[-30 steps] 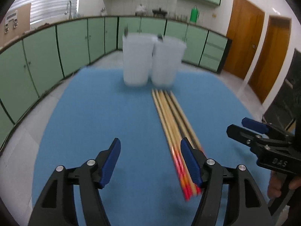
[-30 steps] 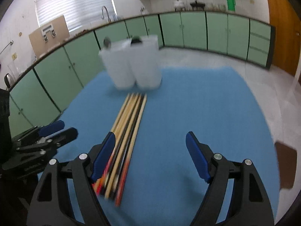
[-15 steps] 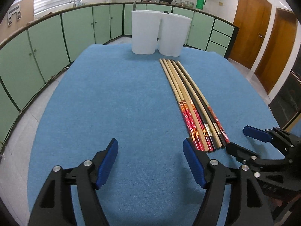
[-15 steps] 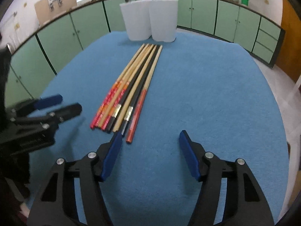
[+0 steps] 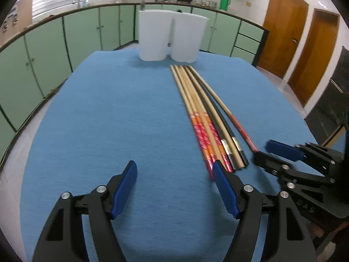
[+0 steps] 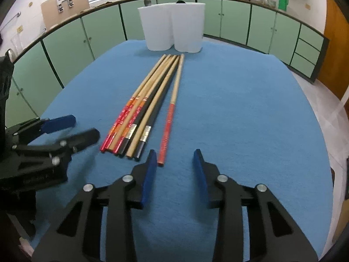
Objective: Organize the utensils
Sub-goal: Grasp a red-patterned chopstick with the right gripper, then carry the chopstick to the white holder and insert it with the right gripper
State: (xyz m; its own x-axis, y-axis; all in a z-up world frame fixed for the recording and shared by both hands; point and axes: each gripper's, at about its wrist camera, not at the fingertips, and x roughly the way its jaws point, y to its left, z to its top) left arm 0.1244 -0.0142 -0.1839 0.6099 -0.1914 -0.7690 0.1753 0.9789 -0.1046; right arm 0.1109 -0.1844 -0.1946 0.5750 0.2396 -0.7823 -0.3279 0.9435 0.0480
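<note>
1. We work over a table [image 6: 250, 113] covered with blue cloth. Two white holders [image 6: 172, 26] stand touching each other at the far edge, with utensil tips showing above their rims, so they are likely the destination.

2. The chopsticks [image 6: 139, 113] lie in a tight bundle down the middle of the table, tips toward the holders and decorated ends toward the near edge. We judge this line-up lets a gripper take one by its near end.

3. One red-ended chopstick [image 6: 170, 118] lies slightly splayed from the bundle on the right side. That gap makes it the easiest single piece to pick.

4. Our right gripper [image 6: 174, 170] is low at the near edge, just short of that chopstick's red end. Its jaws are closing with only cloth between them; the left pad [image 6: 150, 170] sits just beside the end, not pinching it.

5. Our left gripper [image 5: 174, 187] hangs with its jaws spread wide and nothing between them, its right pad [image 5: 222, 187] next to the bundle's near ends. We judge it is waiting its turn.

6. No chopstick is off the cloth yet.
</note>
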